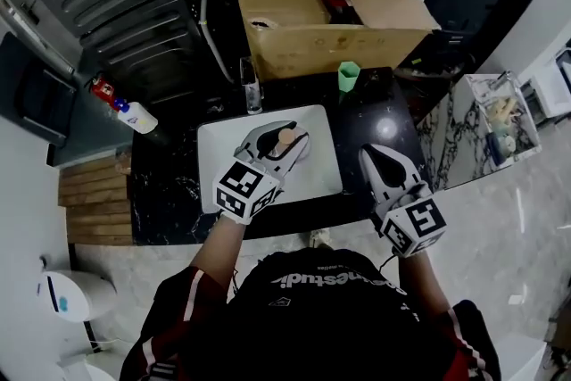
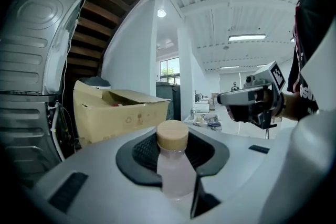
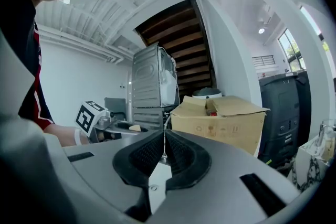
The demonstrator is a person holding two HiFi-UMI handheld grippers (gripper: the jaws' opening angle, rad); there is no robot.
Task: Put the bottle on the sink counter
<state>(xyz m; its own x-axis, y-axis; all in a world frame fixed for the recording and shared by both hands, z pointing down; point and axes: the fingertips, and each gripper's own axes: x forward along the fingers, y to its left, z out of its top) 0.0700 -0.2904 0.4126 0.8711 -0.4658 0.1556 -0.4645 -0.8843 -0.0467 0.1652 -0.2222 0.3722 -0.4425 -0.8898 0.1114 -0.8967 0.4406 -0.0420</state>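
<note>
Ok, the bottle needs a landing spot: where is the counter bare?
The dark counter is bare left of the white slab, and right of it, between green cup and right gripper. The left gripper with the bottle covers the slab's middle. Crowded along the back: glass, cup, cardboard box.

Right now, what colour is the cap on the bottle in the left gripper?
Light tan cap, clearest in the left gripper view.

Shirt: black, white lettering.
Sleeves: black, red and white stripes.
Grippers: left gripper and right gripper, pale grey shells, black ribbed pads.
Marker cubes: white, black square patterns.
</note>
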